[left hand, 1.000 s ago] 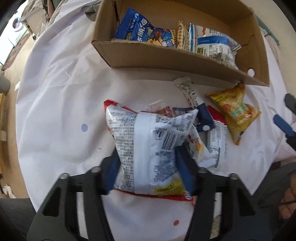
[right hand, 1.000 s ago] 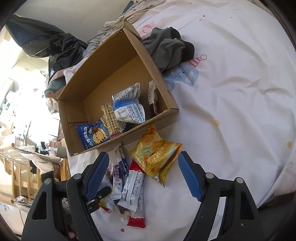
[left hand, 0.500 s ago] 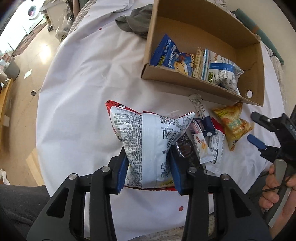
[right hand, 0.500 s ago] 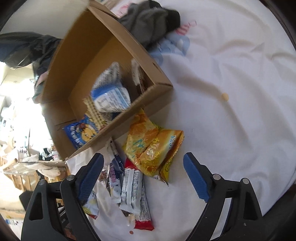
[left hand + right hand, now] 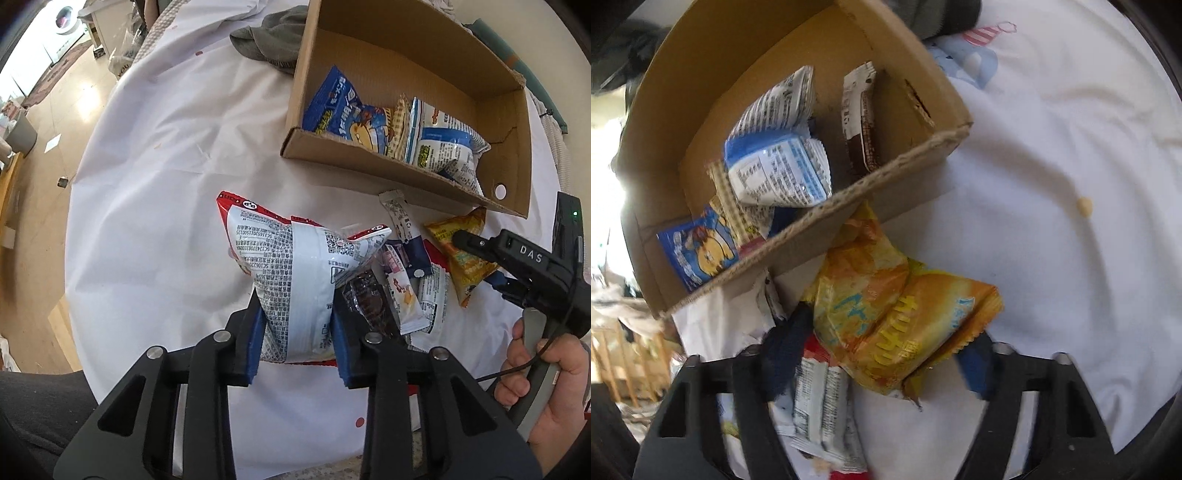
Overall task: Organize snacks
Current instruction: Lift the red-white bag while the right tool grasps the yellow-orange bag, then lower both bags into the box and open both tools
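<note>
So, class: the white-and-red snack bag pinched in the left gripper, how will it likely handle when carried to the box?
The bag looks soft: it creases inward where the left gripper squeezes it. Probably light, since its puffed top stands up unsupported. The glossy film may slip, so a firm pinch seems wise.

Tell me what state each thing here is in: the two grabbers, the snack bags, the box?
left gripper: shut on the white bag, jaws just closing.
white bag: squeezed, puffed above the pads.
right gripper: open around the yellow bag, jaws just closing.
yellow bag: crumpled, lying on the white cloth.
cardboard box: open-topped, several packets inside.
loose bars: piled outside the box.
</note>
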`<state>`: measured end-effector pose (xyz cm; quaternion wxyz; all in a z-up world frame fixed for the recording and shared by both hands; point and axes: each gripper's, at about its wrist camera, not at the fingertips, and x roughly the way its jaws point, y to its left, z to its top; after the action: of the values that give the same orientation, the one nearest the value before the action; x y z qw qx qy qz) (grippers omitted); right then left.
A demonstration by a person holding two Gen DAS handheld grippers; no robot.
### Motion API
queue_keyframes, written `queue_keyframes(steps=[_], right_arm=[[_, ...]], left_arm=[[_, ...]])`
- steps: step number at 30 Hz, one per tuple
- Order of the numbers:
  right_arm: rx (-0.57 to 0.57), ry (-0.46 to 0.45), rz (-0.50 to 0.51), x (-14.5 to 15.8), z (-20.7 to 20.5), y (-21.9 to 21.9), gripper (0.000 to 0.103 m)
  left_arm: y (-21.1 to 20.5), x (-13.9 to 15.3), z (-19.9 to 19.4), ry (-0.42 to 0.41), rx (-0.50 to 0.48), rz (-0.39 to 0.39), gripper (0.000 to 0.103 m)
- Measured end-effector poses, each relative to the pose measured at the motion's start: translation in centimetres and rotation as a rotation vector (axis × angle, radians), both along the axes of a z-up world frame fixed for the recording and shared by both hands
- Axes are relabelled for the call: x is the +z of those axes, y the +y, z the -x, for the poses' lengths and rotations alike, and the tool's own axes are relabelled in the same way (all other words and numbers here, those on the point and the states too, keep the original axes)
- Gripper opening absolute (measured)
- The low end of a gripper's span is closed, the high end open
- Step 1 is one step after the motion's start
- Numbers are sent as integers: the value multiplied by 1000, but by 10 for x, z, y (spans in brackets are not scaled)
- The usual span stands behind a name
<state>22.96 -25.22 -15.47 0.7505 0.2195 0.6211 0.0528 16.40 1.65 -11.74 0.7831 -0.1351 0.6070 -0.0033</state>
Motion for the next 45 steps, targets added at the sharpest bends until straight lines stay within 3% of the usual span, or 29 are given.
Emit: queue_keyframes(steps=[4, 8, 14, 20, 26, 31, 36, 45], right_arm=[[20, -20, -10, 7, 9, -7, 49], [44, -45, -34, 16, 24, -17, 41], [72, -82, -103, 34, 46, -25, 39], [110, -170, -196, 69, 62, -25, 37], [125, -339, -285, 110, 63, -22, 36], [113, -402, -283, 126, 34, -19, 36], [126, -468, -212, 140, 1, -13, 36], [163, -484, -72, 133, -51, -9, 36]], left_arm=[[-4, 0, -1, -6, -13, -4, 25], [-3, 0, 1, -13, -6, -2, 24], [-4, 7, 6, -38, -4, -5, 22], [0, 38, 16, -123, -5, 4, 21], [8, 80, 19, -229, 23, 7, 21], [6, 110, -2, -298, 19, -15, 21], [-1, 124, -39, -321, -6, -23, 21], [-19, 96, -99, -299, -37, -47, 21]])
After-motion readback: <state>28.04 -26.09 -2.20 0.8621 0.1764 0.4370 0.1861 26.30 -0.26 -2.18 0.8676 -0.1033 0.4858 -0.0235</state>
